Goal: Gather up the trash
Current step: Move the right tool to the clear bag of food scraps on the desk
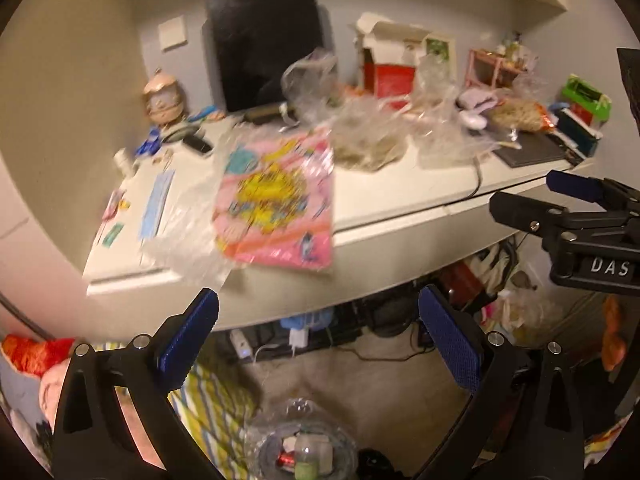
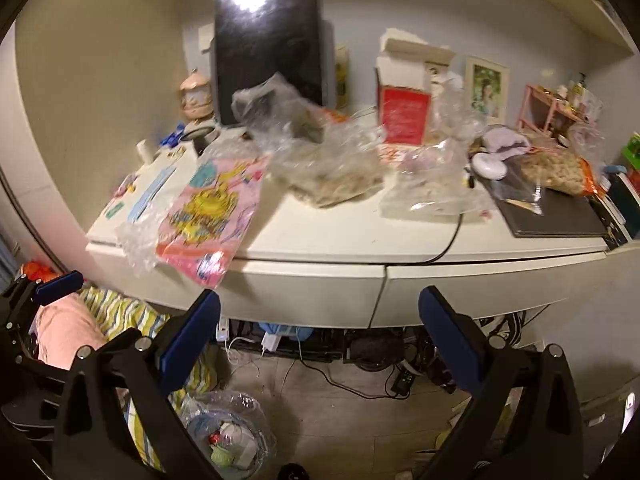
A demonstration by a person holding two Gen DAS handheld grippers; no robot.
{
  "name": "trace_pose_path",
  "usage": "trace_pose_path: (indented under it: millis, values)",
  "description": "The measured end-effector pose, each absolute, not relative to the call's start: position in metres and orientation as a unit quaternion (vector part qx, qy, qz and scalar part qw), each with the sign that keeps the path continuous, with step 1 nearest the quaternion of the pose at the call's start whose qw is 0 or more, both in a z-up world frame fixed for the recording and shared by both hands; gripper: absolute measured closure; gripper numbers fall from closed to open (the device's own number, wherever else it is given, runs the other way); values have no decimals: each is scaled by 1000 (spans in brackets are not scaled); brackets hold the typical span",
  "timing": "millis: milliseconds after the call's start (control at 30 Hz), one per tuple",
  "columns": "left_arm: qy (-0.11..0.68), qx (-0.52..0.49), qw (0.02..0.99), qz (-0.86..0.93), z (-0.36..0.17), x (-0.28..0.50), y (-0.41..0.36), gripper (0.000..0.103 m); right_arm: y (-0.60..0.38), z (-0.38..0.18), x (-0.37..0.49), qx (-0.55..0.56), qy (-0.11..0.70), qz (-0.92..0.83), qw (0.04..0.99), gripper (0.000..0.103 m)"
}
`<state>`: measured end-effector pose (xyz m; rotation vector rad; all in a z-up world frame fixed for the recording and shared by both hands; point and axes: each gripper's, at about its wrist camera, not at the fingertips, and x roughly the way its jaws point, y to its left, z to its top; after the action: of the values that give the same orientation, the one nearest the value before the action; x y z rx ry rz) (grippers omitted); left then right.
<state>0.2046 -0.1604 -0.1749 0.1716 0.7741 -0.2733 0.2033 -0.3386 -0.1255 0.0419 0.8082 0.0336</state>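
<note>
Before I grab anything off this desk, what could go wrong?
1. The pink wrapper overhangs the desk edge; a nudge could drop it beside the bin rather than in it.
2. A black cable runs under the clear bags; pulling them may drag it.
3. Both grippers, left and right, are open and empty, and thin plastic may slip from them.

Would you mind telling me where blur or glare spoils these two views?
Left wrist view: motion blur smears the pink packet and the clear bags; the left tool stays sharp. Right wrist view: milder blur, with glare on the dark screen near its top. Both bend the desk edge.
</note>
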Motion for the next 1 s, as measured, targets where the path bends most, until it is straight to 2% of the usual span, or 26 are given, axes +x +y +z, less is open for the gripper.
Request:
trace_pose_path:
  millis: [533,733,1000]
  values:
    - [313,114,906,-261,-124,204,-214,6,-377,-79,177,63,365,-111,922,6]
    - [306,127,900,-283,-122,218,-245,6,-404,-82,187,79,369,-138,916,6]
    - [324,134,888,-298,-142,266,-293,6,-456,-110,245,104,397,-133,902,6]
